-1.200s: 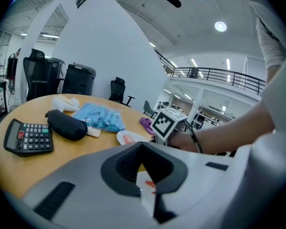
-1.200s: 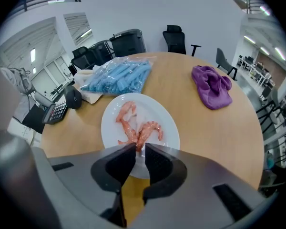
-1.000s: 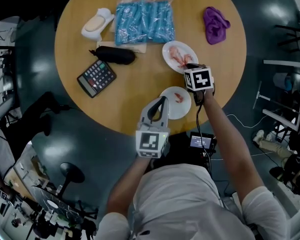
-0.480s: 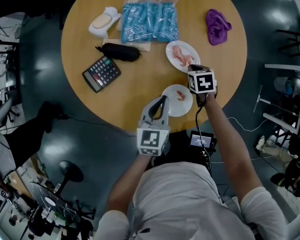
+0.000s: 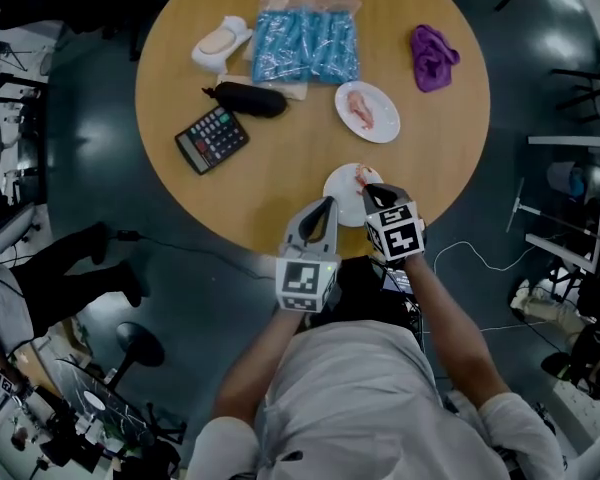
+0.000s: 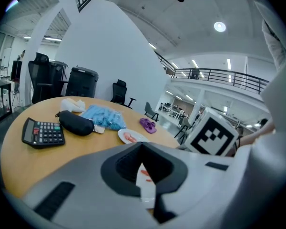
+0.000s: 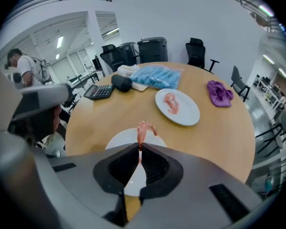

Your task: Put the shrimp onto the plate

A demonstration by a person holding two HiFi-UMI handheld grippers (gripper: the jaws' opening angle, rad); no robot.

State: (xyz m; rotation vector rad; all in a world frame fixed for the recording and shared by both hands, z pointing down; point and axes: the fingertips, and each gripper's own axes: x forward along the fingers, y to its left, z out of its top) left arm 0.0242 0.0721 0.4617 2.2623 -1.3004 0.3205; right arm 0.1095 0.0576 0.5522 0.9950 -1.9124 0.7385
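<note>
Shrimp (image 7: 144, 128) hangs at lower centre over the near plate (image 7: 118, 140), pinched by the right gripper (image 7: 139, 148), whose jaws have just been closing on it. Left gripper (image 6: 142, 146) has its jaws together, empty.

A round wooden table (image 5: 280, 163) stands on a dark floor (image 5: 75, 118). Along its far side lie a white and beige object (image 5: 221, 43), a clear bag of blue packets (image 5: 307, 46) just beside it and, well apart to the right, a crumpled purple cloth (image 5: 433, 56). A black pouch (image 5: 250, 99) lies touching the bag's near edge, with a calculator (image 5: 211, 139) nearby on the left. The far plate (image 5: 385, 126) sits right of the pouch. The near plate (image 5: 338, 190) sits at the table's near edge.
</note>
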